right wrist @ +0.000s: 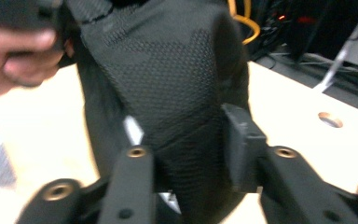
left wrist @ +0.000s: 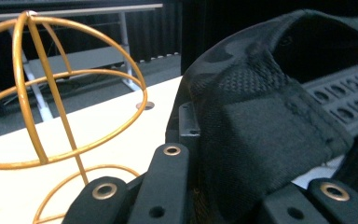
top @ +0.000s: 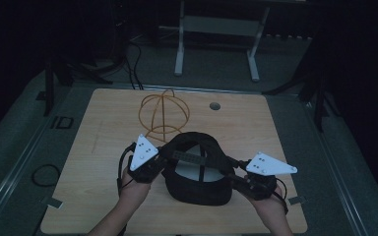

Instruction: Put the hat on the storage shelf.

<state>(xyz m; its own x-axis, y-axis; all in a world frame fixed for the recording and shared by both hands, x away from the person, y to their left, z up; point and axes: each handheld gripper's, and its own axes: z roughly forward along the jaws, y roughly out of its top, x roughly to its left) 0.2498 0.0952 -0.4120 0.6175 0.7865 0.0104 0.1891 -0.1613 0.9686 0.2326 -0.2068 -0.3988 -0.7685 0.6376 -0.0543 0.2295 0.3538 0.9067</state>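
Note:
A black mesh cap (top: 197, 172) is held upside down just above the wooden table (top: 103, 147), its snap strap facing up. My left gripper (top: 165, 156) is shut on the cap's left rim; in the left gripper view the black fabric (left wrist: 261, 116) is pinched between the jaws of this gripper (left wrist: 242, 172). My right gripper (top: 234, 173) is at the cap's right rim. In the right gripper view its jaws stand apart, open, with the cap's mesh side (right wrist: 177, 70) bulging between them at the gripper (right wrist: 191, 149).
A golden wire dome stand (top: 163, 115) rises just behind the cap, close to my left gripper (left wrist: 51, 93). A round hole (top: 215, 105) sits in the table's far edge. A white-legged frame (top: 216, 44) stands on the floor beyond. The person's other hand (right wrist: 14, 56) is at upper left.

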